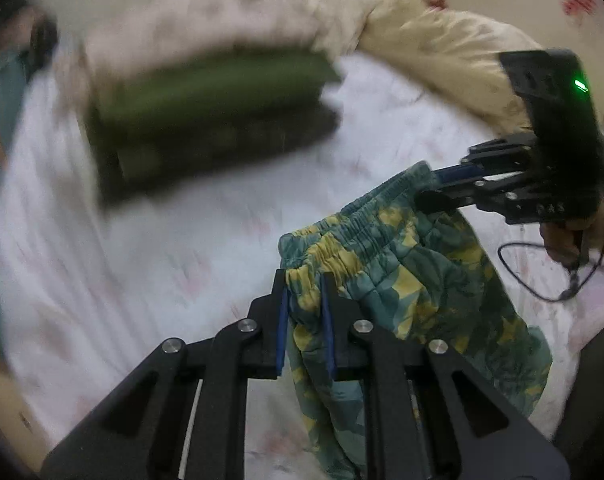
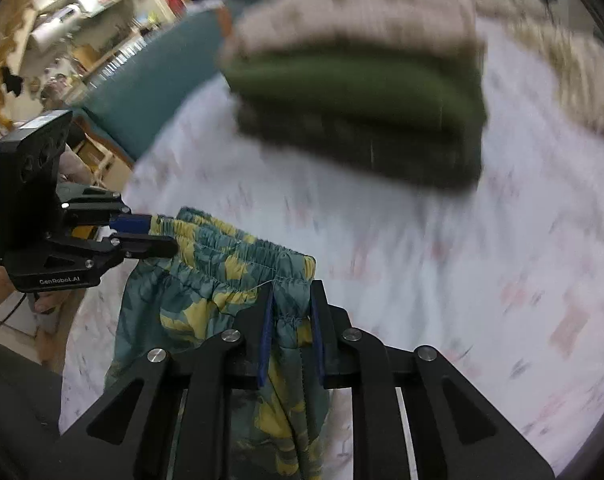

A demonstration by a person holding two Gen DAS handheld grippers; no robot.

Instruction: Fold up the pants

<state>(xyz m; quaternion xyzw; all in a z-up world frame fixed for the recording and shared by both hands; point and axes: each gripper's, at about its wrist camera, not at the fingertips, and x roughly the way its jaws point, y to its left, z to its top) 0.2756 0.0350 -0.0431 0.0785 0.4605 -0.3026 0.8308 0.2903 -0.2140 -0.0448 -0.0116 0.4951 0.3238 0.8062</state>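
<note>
Teal pants with a yellow leaf print [image 1: 406, 280] hang by their elastic waistband above a white bed sheet [image 1: 142, 260]. My left gripper [image 1: 304, 280] is shut on one end of the waistband. My right gripper [image 1: 434, 188] is shut on the other end, up and to the right. In the right wrist view the pants [image 2: 206, 284] hang the same way: the right gripper [image 2: 292, 288] pinches the near waistband corner and the left gripper [image 2: 162, 236] holds the far corner at the left. The legs hang down out of view.
A stack of folded clothes, green and dark [image 1: 210, 120] [image 2: 358, 108], lies on the sheet beyond the pants, blurred. A cream blanket [image 1: 414, 44] is bunched at the far side. A teal chair [image 2: 142, 92] and cluttered shelves [image 2: 74, 4] stand past the bed's left edge.
</note>
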